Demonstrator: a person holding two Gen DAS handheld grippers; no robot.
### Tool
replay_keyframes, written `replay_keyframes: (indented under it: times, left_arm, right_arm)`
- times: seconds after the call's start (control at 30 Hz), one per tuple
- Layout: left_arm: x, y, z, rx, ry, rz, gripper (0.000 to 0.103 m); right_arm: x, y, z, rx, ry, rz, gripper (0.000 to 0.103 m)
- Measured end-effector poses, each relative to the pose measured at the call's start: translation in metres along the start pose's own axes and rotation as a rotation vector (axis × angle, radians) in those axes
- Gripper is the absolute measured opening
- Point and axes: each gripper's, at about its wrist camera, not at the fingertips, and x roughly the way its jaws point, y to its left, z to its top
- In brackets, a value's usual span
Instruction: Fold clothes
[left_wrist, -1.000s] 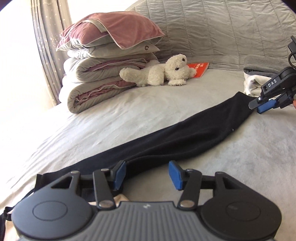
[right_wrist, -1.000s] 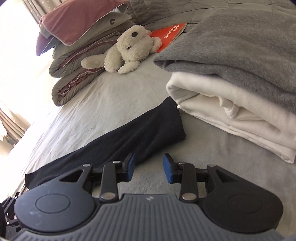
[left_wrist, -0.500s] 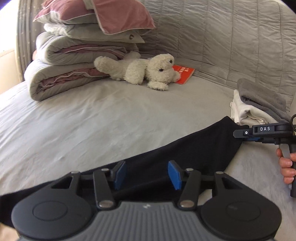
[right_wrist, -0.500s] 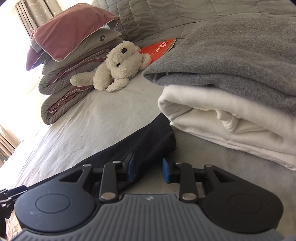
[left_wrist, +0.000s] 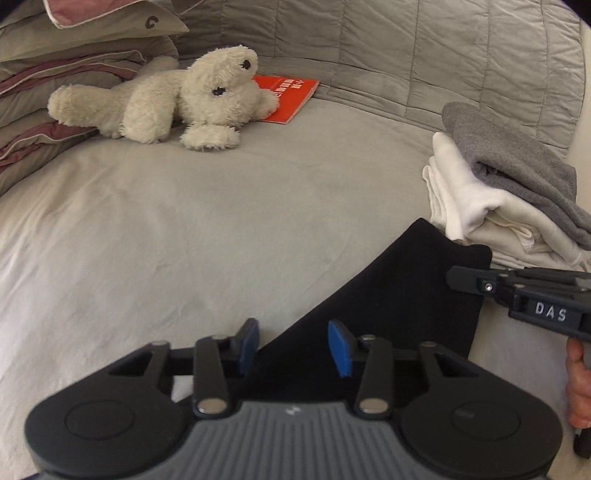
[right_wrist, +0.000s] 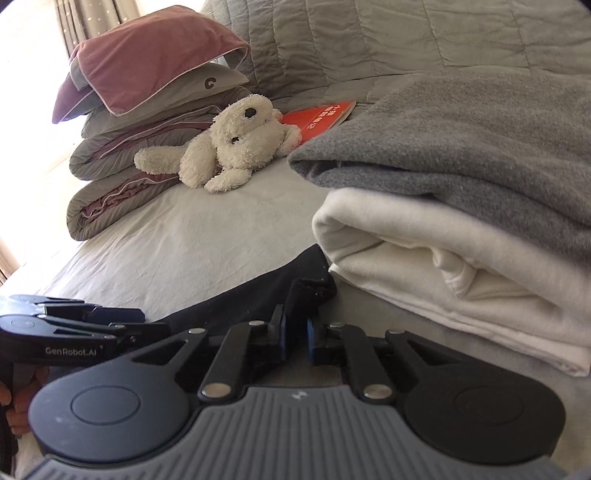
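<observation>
The black garment (left_wrist: 399, 295) lies on the bed (left_wrist: 184, 221), its far corner touching the folded white and grey stack (left_wrist: 509, 199); its near part is hidden under both tools. The right gripper (right_wrist: 295, 325) has just closed, fingers pinching a raised black fold. The left gripper (left_wrist: 291, 343) has been closing, fingers narrow with cloth between them; whether they press it is unclear. Beyond the stack lie a plush toy (left_wrist: 177, 96) and a red book (left_wrist: 291, 96).

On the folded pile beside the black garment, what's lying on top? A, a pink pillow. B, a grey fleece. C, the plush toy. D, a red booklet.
B: the grey fleece lies on the white folded garment, next to the black garment.
</observation>
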Motion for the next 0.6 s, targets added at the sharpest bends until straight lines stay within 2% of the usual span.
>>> replay_keyframes:
  times: [0.03, 0.07, 0.17, 0.27, 0.3, 0.37, 0.43, 0.5, 0.6]
  left_arm:
    - [0.001, -0.003, 0.001, 0.003, -0.002, -0.009, 0.007]
    - [0.002, -0.006, 0.002, 0.010, -0.011, -0.002, 0.003]
    - [-0.003, -0.013, 0.002, 0.015, -0.080, 0.032, 0.003]
    - [-0.009, -0.012, 0.003, -0.028, -0.170, 0.072, 0.003]
    - [-0.007, -0.011, 0.003, -0.042, -0.175, 0.082, 0.003]
    - [0.003, -0.008, 0.004, -0.056, -0.137, 0.096, 0.003]
    - [0.008, -0.009, 0.002, -0.051, -0.130, 0.109, 0.004]
    - [0.007, -0.009, 0.000, -0.063, -0.155, 0.119, 0.004]
    - [-0.004, -0.008, -0.003, -0.089, -0.250, 0.152, 0.004]
  right_arm:
    - [0.000, 0.003, 0.001, -0.033, -0.007, -0.009, 0.010]
    - [0.000, 0.006, 0.001, -0.067, -0.015, -0.019, 0.010]
    - [-0.005, 0.016, 0.005, -0.180, -0.083, -0.060, 0.009]
    - [-0.008, 0.021, 0.008, -0.272, -0.139, -0.085, 0.009]
    - [-0.005, 0.022, 0.008, -0.300, -0.142, -0.091, 0.009]
    - [0.004, 0.024, 0.007, -0.338, -0.121, -0.093, 0.009]
    - [0.013, 0.025, 0.005, -0.354, -0.075, -0.089, 0.009]
    - [0.018, 0.025, 0.004, -0.364, -0.048, -0.084, 0.009]
    - [0.017, 0.035, 0.007, -0.431, -0.101, -0.106, 0.009]
